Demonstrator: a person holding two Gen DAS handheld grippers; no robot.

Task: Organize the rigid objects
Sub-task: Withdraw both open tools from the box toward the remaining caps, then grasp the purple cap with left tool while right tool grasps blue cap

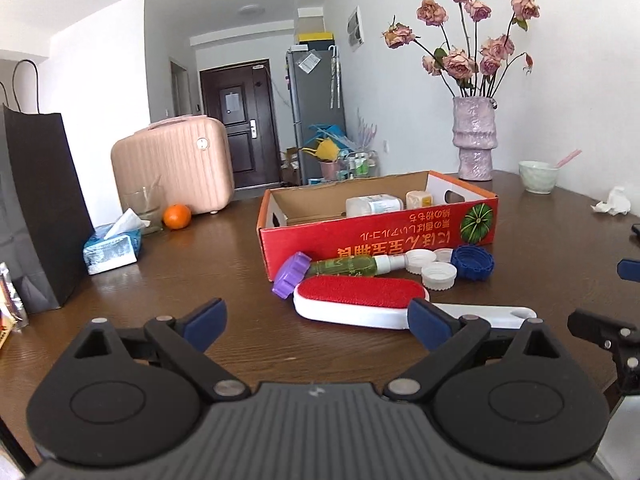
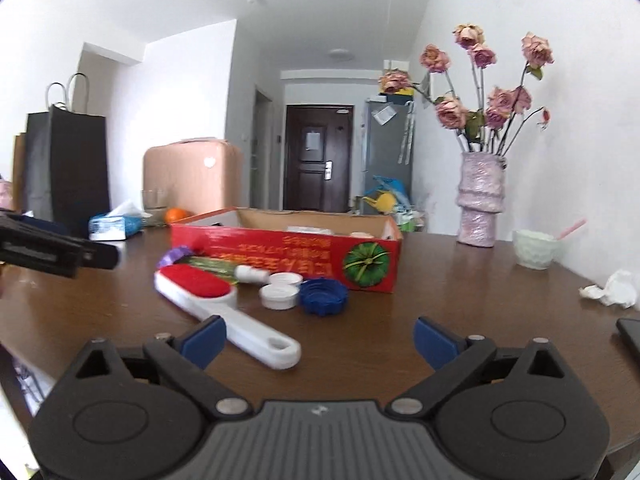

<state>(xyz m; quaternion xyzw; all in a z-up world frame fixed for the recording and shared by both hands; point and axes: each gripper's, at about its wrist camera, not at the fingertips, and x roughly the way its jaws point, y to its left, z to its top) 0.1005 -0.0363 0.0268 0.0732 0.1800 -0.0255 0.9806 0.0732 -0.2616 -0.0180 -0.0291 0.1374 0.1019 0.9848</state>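
Observation:
A red cardboard box (image 1: 376,232) (image 2: 280,252) stands open on the brown table, with a white bottle (image 1: 374,205) and a small jar (image 1: 419,199) inside. In front of it lie a white lint brush with a red pad (image 1: 360,306) (image 2: 200,284), a purple cap (image 1: 291,274), a green spray bottle (image 1: 352,267), white caps (image 1: 438,275) (image 2: 279,295) and a blue cap (image 1: 473,262) (image 2: 323,295). My left gripper (image 1: 318,322) is open, just short of the brush. My right gripper (image 2: 318,338) is open, its left finger beside the brush handle (image 2: 260,340).
A pink vase of dried roses (image 1: 475,140) (image 2: 480,200), a pale bowl (image 1: 538,176) (image 2: 535,249) and crumpled tissue (image 2: 612,288) stand at the right. A black paper bag (image 1: 36,208), tissue pack (image 1: 112,248), orange (image 1: 177,216) and pink case (image 1: 172,164) stand at the left.

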